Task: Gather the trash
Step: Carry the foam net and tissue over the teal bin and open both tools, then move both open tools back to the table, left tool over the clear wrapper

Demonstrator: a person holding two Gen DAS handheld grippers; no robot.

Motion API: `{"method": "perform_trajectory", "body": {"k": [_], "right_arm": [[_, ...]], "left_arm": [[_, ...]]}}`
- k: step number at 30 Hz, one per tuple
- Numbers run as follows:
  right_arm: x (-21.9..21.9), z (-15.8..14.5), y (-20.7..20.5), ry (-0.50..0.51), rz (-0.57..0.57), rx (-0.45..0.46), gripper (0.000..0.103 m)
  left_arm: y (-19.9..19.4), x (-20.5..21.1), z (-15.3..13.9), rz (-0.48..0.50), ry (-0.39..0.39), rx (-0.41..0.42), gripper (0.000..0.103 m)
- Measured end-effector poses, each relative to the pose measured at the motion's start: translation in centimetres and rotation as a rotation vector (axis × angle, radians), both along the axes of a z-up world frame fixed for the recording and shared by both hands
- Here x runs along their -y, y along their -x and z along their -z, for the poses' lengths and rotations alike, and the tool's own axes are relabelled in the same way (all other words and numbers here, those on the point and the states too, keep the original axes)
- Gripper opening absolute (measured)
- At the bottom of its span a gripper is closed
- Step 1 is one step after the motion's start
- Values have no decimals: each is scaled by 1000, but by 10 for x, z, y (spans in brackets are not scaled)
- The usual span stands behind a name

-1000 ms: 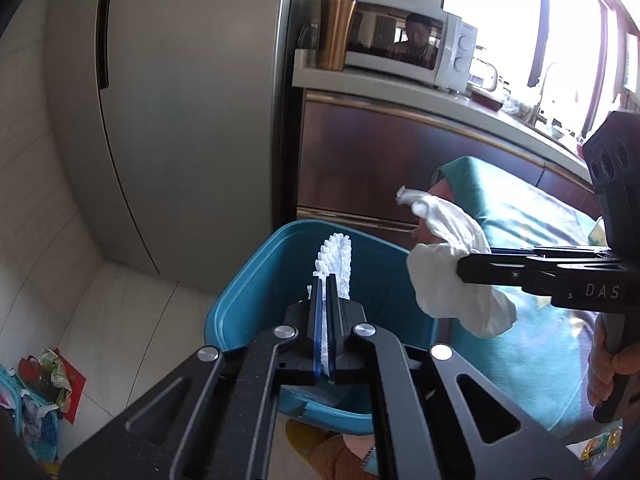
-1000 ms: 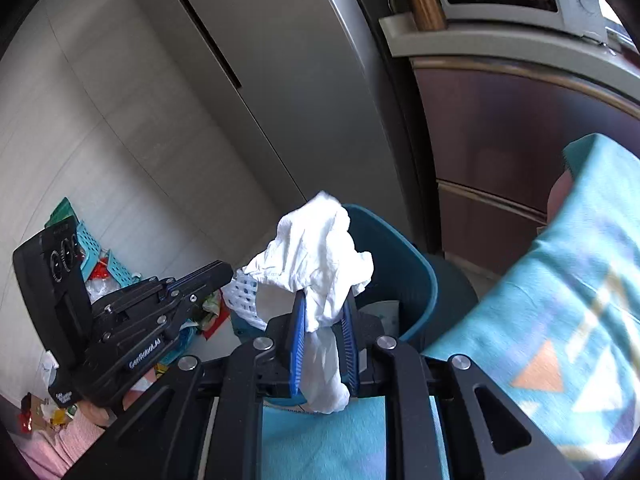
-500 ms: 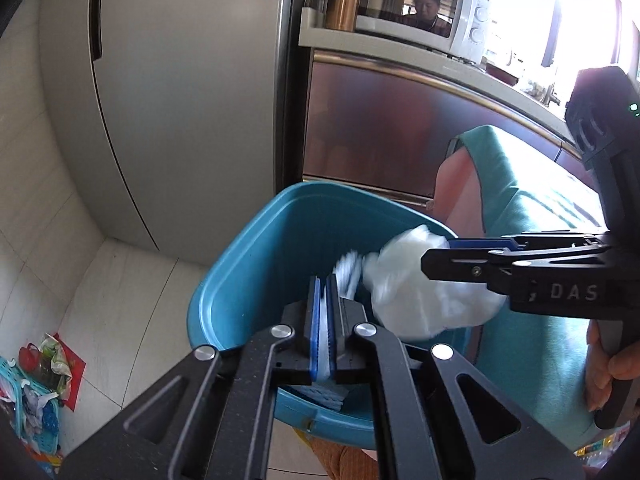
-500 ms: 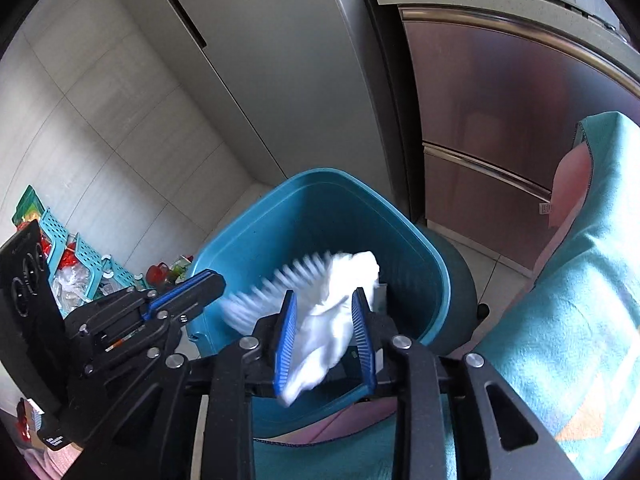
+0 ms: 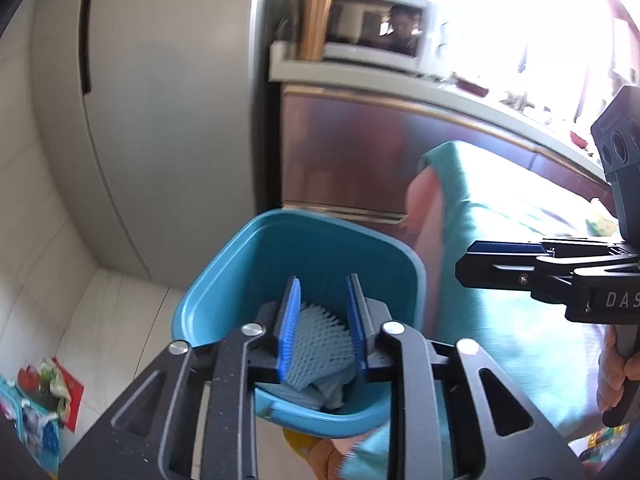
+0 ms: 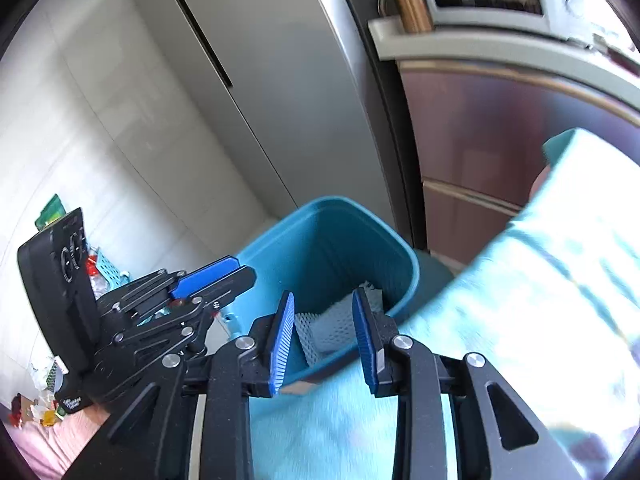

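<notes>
In the left wrist view my left gripper (image 5: pixel 323 285) hangs over the blue bin (image 5: pixel 224 264), its jaws opening. A white foam net (image 5: pixel 320 340) lies loose in the bin below the blue pads, on a crumpled tissue (image 5: pixel 330 394), and neither pad presses on it. To the right, my right gripper (image 5: pixel 474 258) is level with the bin's rim and holds nothing. The right wrist view shows the right gripper (image 6: pixel 323 296) open above the bin (image 6: pixel 320 232), with the foam net (image 6: pixel 340 326) down inside. The left gripper (image 6: pixel 236 270) is beside it on the left.
A grey fridge (image 5: pixel 160 120) stands behind the bin. A brown cabinet (image 5: pixel 360 152) carries a microwave (image 5: pixel 372 32) and a copper tumbler (image 5: pixel 314 24). A teal cloth (image 6: pixel 520 300) covers the surface on the right. Wrappers lie on the floor (image 5: pixel 48 380). A hand (image 5: pixel 616 368) holds the right gripper.
The left jaws have opened and the foam net has dropped into the bin. The right gripper has let go of the white tissue, which now lies in the bin too. Both grippers lowered, then drew back.
</notes>
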State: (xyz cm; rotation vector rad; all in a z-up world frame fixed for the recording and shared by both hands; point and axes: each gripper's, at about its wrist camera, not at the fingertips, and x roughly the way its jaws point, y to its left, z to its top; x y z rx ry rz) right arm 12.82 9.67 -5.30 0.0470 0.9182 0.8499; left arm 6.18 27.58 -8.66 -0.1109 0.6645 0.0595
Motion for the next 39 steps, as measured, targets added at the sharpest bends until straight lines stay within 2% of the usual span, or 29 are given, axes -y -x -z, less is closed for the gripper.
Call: {"method": "perform_trajectory", "body": {"k": [7,13,18,26,31,39], "right_arm": [[59,-29,38,-65,73,97,32],[122,-34,62,-91,191,148,33],[178,-32,85,-99,325,166,34],[267,-23,119,-94,538,163,35],[310,-13,130,-87,619,161,35],[358,1,145,-92,730,137,35]], "left_arm": [[17,44,-33,124,16,102,35],[22,95,-46,253,43,130,40],[25,149,-47,381,73,116,42],[24,241,-39,567,78,73,44],[19,287,-30,644,76,27,45],[-3,331,-19,714,62,-41,50]]}}
